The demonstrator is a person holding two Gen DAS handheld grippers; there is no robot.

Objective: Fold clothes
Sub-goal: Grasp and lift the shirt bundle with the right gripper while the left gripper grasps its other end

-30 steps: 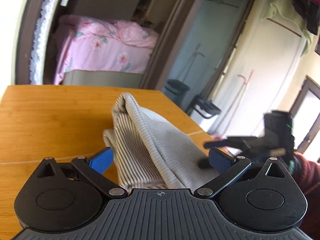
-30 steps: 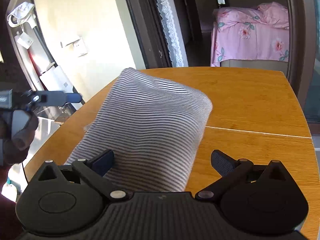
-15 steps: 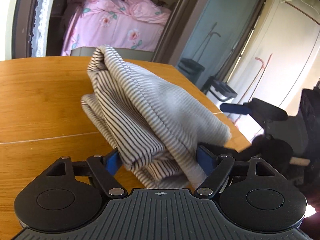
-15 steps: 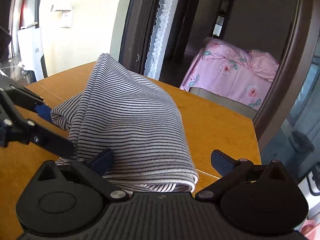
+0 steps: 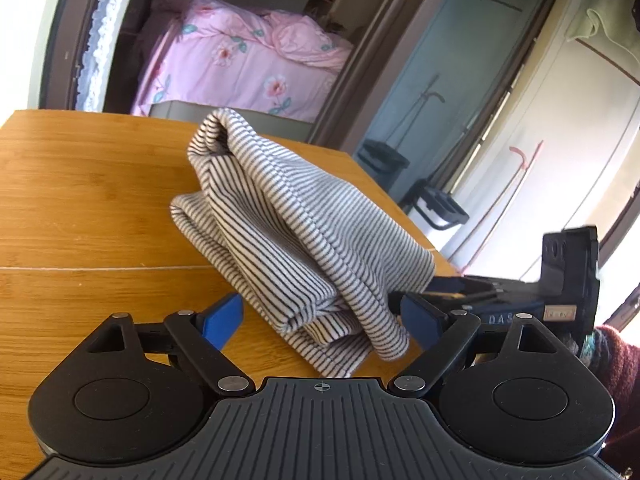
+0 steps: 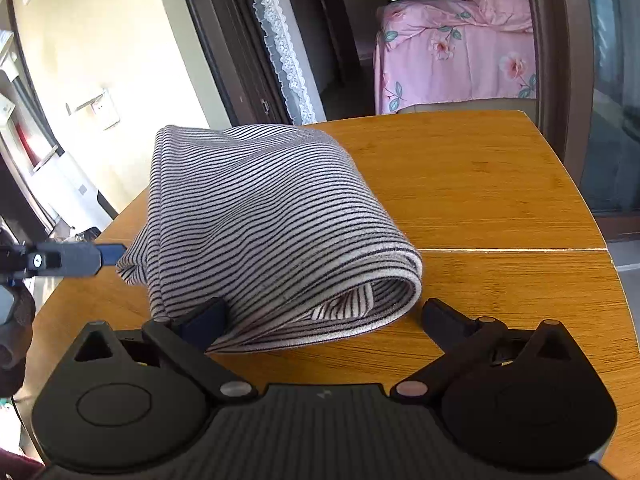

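A grey-and-white striped garment [image 5: 296, 224] lies folded in a thick bundle on the wooden table [image 5: 80, 200]. Its near end sits between the blue pads of my left gripper [image 5: 320, 316], whose jaws are opening. The left pad stands off the cloth and the right pad is at its edge. In the right wrist view the same garment [image 6: 264, 216] shows its rolled fold. My right gripper [image 6: 326, 316] is open around that end, with its right pad well away from the cloth. A blue fingertip [image 6: 112, 249] of the left gripper points at the bundle's left side.
A seam [image 6: 520, 250] crosses the table, whose right edge [image 6: 608, 240] is close. Behind it a doorway opens onto a pink bed [image 5: 240, 64]. The right gripper's housing [image 5: 568, 272] and a dark red sleeve [image 5: 616, 360] are beyond the bundle. Black bins [image 5: 384, 160] stand on the floor.
The left jaws closed in on the garment's end half a second ago and now stand wider. The bundle has sunk lower and flatter on the table. The right jaws stayed wide.
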